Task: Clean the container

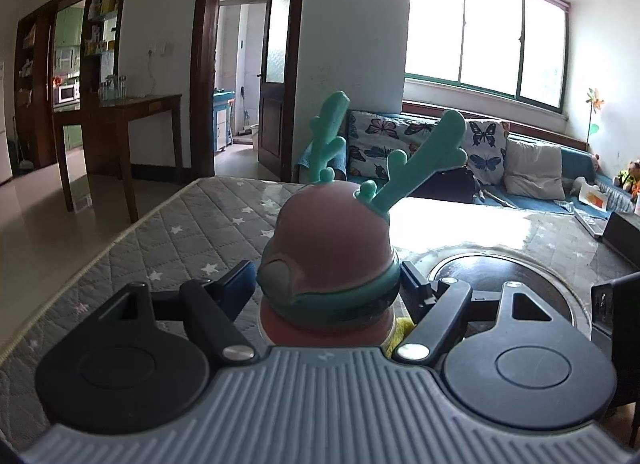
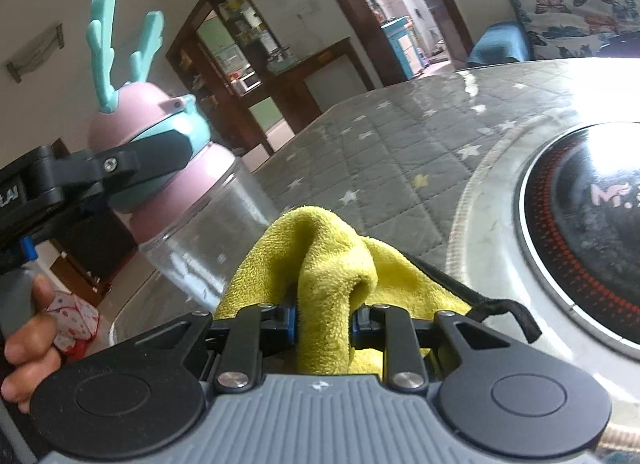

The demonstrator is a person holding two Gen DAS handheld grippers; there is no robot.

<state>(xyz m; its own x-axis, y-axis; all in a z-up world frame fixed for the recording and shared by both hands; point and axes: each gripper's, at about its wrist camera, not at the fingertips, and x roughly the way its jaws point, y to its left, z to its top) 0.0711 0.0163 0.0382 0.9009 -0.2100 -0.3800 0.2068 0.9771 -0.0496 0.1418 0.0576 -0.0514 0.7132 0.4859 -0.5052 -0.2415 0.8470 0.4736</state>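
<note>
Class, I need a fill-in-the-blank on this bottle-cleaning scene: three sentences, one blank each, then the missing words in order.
1. The left gripper clamps the bottle at its teal ____.
2. The right gripper is shut on a ____ cloth.
3. Two teal ____ stick up from the pink lid.

Missing words: collar; yellow; antlers
</note>
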